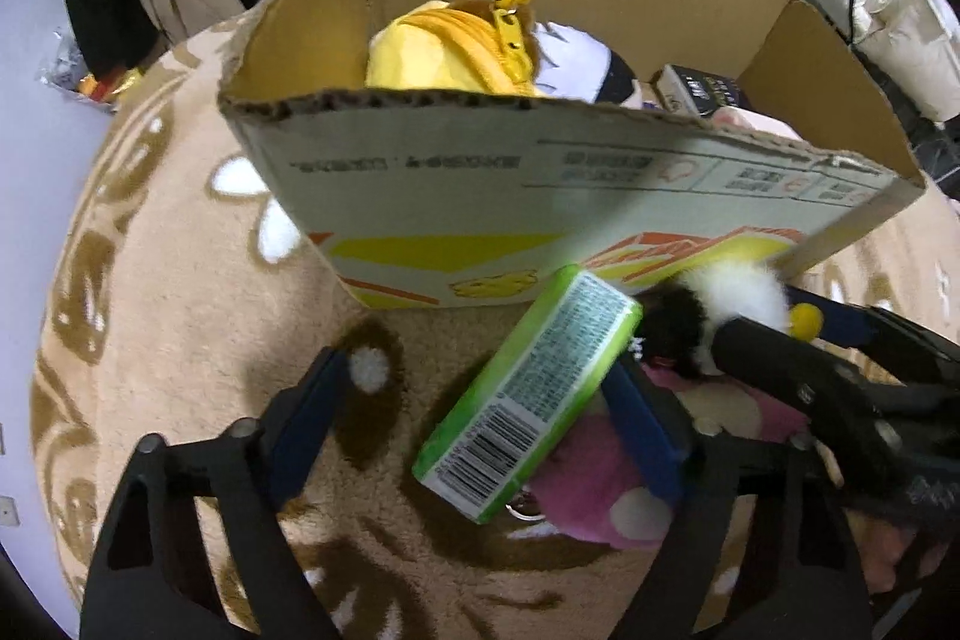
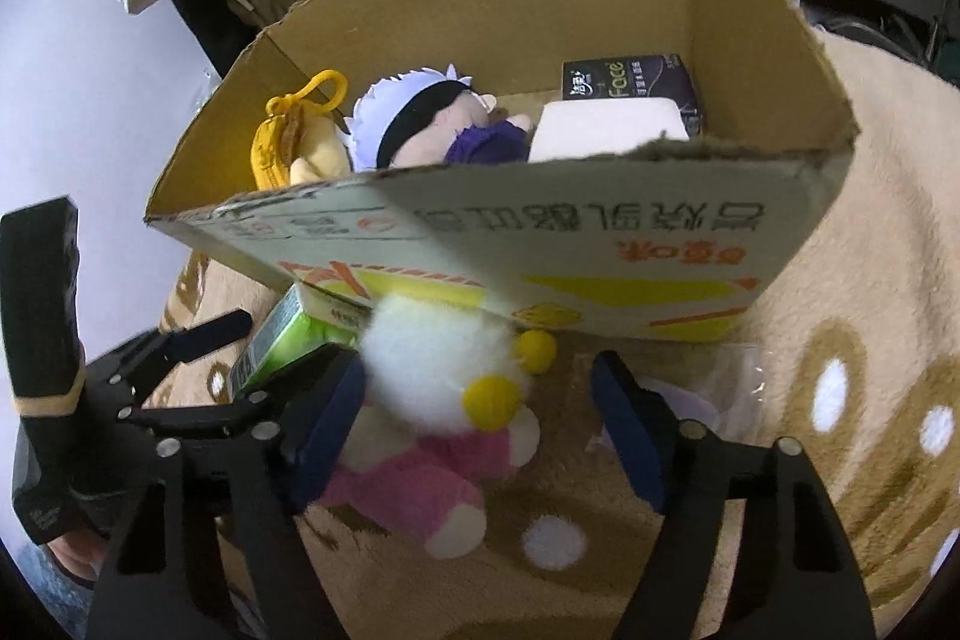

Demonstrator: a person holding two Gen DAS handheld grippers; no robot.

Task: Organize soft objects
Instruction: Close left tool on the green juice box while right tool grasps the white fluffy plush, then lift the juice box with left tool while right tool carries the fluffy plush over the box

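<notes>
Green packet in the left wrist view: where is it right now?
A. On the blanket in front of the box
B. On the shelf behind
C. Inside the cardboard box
A: the green packet lies on the blanket outside the cardboard box, between the open left gripper's fingers.

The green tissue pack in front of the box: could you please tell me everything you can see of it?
The green tissue pack is a slim rectangular packet in glossy green wrap, with a white label panel of fine print and a barcode near its lower end. It lies tilted on the beige blanket, its upper end against the cardboard box. It sits between the open fingers of the left gripper, partly over the pink plush toy.
</notes>
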